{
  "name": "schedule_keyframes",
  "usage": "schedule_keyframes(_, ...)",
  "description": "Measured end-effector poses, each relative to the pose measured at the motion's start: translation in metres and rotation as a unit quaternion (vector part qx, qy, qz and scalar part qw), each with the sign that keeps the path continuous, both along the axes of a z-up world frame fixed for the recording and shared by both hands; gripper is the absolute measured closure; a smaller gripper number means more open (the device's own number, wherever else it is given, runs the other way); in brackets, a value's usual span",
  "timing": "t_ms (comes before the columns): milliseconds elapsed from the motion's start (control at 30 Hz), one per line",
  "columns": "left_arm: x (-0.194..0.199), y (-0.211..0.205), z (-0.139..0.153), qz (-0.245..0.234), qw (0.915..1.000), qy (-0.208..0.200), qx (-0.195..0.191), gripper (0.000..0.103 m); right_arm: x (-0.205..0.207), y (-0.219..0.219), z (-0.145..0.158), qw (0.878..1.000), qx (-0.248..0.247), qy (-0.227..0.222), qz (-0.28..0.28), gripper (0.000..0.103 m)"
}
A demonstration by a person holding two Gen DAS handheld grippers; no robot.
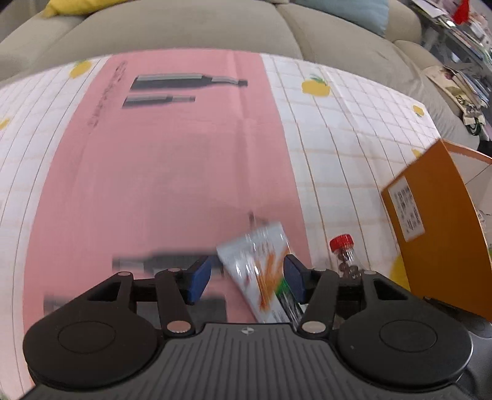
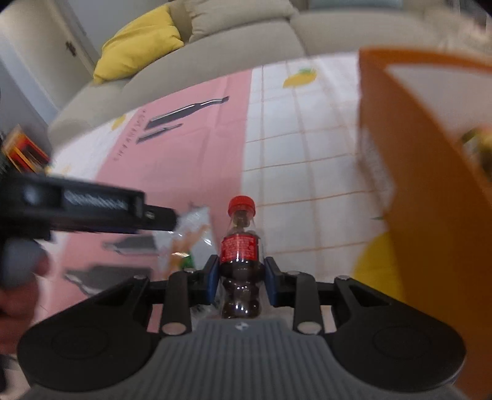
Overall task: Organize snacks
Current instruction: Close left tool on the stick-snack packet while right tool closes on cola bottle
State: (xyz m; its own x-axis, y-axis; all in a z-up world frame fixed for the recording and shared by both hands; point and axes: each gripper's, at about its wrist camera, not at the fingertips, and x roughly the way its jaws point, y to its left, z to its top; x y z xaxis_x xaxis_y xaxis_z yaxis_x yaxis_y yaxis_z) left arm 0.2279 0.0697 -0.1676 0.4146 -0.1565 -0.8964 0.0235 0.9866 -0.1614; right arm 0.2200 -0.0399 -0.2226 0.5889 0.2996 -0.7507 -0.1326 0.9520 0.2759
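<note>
text: none legible | bottle (image 2: 239, 246) label, box (image 1: 436, 221) sticker: blurred

A pink mat (image 1: 172, 172) printed with dark bottle shapes lies across a white checked cloth (image 1: 353, 129) dotted with yellow fruit. Beyond the cloth's far edge stands a beige sofa (image 1: 184, 27), a yellow cushion (image 2: 138, 46) at its left and a pale blue cushion (image 1: 347, 9) at right.

Orange box (image 2: 430, 215) blocks right; pink mat (image 1: 160, 172) clear.
</note>
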Motion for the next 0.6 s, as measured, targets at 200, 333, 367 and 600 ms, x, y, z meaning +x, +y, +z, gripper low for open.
schedule_keyframes(200,-0.027,-0.002,-0.012,0.073,0.9958,0.025,-0.048,0.039,-0.013,-0.008,-0.006,0.999,-0.048,0.006,0.009,0.074)
schedule_keyframes(333,-0.035,-0.009,-0.014,0.090,0.9944,0.022,-0.050,0.036,-0.013,-0.012,-0.007,0.999,-0.022,0.007,0.025,0.074)
schedule_keyframes(367,-0.035,-0.010,-0.014,0.089,0.9948,0.021,-0.045,0.032,-0.015,-0.010,-0.007,0.999,-0.021,0.004,0.031,0.074)
schedule_keyframes(600,-0.033,-0.026,-0.014,0.080,0.9966,0.018,-0.007,0.027,-0.019,-0.018,-0.002,1.000,-0.006,0.008,0.007,0.074)
